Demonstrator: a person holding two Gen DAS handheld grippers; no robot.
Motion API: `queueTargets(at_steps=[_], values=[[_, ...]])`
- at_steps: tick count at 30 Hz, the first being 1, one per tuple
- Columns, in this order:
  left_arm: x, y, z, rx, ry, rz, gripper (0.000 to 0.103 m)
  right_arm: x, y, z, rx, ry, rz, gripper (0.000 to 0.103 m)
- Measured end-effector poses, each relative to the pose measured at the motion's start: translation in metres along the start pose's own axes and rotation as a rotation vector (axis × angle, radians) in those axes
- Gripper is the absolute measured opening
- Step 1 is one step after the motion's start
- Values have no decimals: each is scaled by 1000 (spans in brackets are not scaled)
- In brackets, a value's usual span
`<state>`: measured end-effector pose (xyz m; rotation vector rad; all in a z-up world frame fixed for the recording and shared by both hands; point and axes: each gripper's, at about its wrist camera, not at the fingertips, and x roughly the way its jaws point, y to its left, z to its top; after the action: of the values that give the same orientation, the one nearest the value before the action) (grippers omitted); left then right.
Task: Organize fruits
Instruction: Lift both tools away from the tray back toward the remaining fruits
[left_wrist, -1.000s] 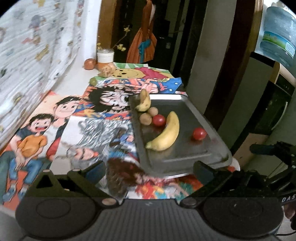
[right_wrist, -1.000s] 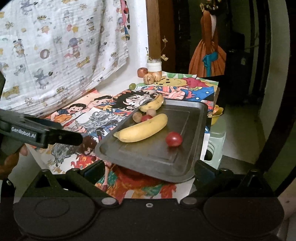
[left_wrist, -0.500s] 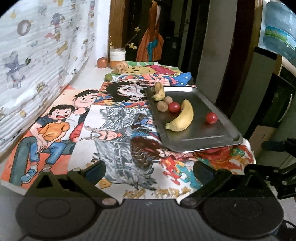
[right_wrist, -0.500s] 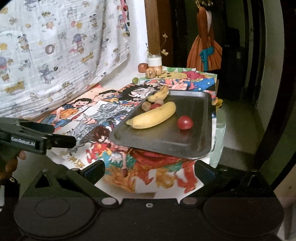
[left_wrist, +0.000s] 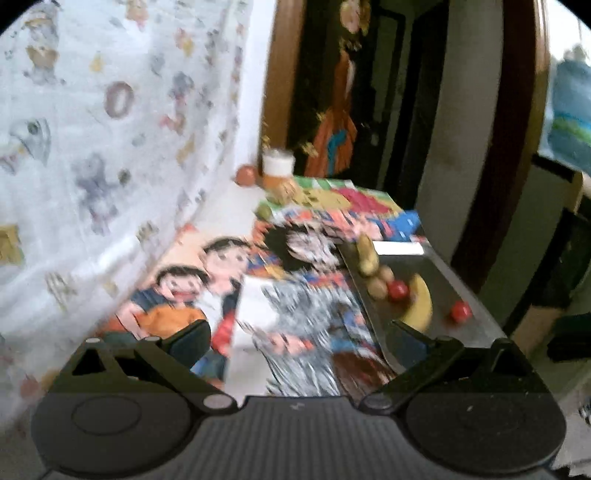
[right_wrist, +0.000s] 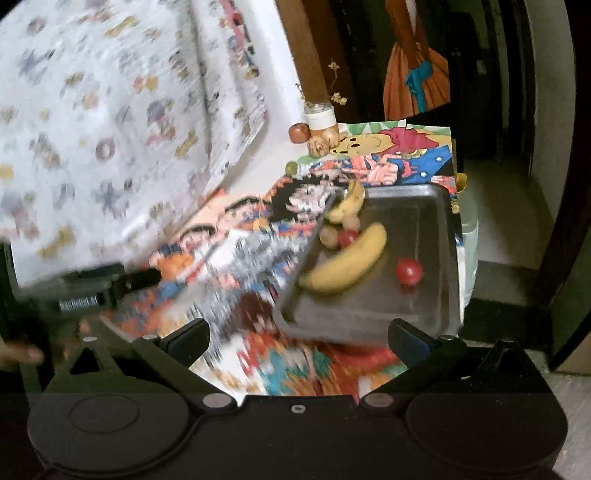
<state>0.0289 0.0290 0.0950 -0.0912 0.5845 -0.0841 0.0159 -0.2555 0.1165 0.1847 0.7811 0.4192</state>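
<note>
A grey metal tray lies on the cartoon-printed table cover. It holds a large banana, a small banana, two red round fruits and two brown ones. The tray also shows in the left wrist view at the right. My left gripper is open and empty above the cover, left of the tray. My right gripper is open and empty at the tray's near edge. Both views are blurred.
A white jar, a red-brown fruit, a walnut-like fruit and a green fruit stand at the table's far end. A printed cloth hangs on the left wall. The table's edge drops off right of the tray.
Both grippers have moved forward toward the table after pulling back. The left view has swung left toward the cloth. The fruits and tray have not moved.
</note>
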Motion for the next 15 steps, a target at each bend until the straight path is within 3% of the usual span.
queueTargets(at_steps=[6, 15], values=[[7, 22, 45, -37, -37, 24, 103, -7, 12, 93, 86, 4, 15, 102], [23, 32, 118, -41, -132, 57, 103, 14, 61, 265, 26, -8, 73, 103]])
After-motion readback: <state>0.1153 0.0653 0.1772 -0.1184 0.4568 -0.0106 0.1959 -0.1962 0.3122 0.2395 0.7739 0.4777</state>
